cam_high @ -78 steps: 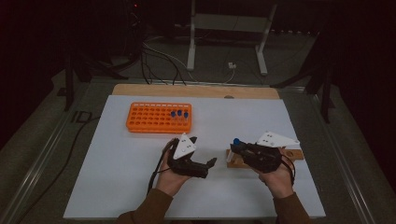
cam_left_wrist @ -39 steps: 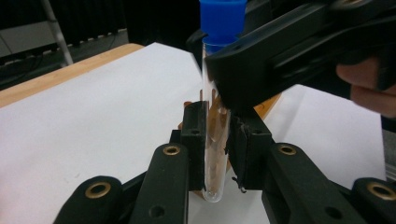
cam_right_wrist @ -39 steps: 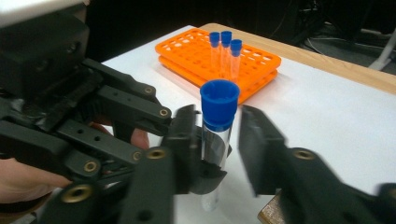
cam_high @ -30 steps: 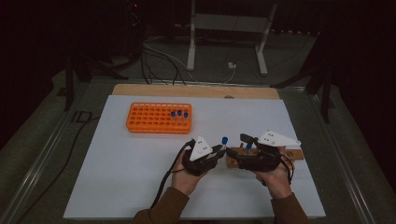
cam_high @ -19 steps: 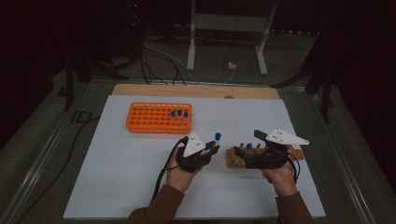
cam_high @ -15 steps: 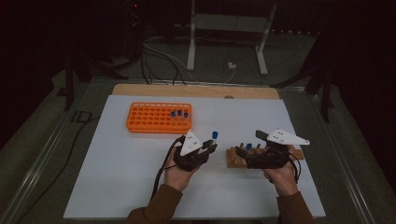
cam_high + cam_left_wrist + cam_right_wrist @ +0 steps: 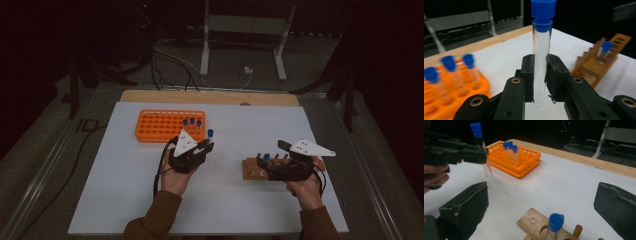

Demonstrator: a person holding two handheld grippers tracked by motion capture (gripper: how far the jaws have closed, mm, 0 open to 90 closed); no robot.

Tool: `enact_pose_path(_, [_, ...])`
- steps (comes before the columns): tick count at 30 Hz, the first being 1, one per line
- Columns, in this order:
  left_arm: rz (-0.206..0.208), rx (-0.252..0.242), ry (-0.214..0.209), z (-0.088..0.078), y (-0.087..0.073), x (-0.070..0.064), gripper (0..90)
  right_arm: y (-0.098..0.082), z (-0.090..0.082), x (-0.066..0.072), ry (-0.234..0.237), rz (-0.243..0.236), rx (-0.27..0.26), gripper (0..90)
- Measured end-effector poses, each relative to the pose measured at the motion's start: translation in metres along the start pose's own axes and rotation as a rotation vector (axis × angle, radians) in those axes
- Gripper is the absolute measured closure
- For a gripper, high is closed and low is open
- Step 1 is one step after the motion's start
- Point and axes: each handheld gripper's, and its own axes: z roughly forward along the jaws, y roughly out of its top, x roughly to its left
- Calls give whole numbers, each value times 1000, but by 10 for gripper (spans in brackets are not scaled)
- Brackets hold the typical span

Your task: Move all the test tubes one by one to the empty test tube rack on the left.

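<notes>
Tube: clear test tube (image 7: 541, 62) w/ blue cap, looks empty, rounded bottom, upright; above the white mat between orange rack and wooden rack, nearer the orange one.
L gripper: left gripper (image 7: 206, 146) clamped on the tube's lower half, pads pressing both sides; cap sticks up well above the jaws.
R gripper: right gripper (image 7: 270, 158) jaws stand wide apart, nothing between pads; just at the wooden rack. Jaws have just been opening.
Wooden rack: small wooden rack (image 7: 534, 222) w/ one blue-capped tube (image 7: 554, 225) standing in a hole, other holes seen are bare.
Orange rack: orange rack (image 7: 170, 125) far left on mat, three blue-capped tubes (image 7: 192, 123) grouped at its right end.
Surface: white mat (image 7: 150, 200) over a wood-edged table (image 7: 210, 96).
Room: dark; cables on floor, white metal stand (image 7: 245, 30) behind the table.
Vs 1 s ago: grippers were close together, tube between them by the wooden rack; now L gripper w/ tube sits further left, toward the orange rack. R gripper stayed by the wooden rack.
</notes>
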Motion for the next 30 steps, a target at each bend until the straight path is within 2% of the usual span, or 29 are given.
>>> enact_pose_path(7, [-9,-17,48,-5,1,21,770,0,-1,0,6,-15,1,3])
enact_pose_path(20, [-8,-15,121,-1,-2,44,769,0,-2,-2,15,-13,-2,3])
enact_pose_path(30, [-28,-12,183,0,-2,63,769,0,-3,-2,22,-13,-3,4])
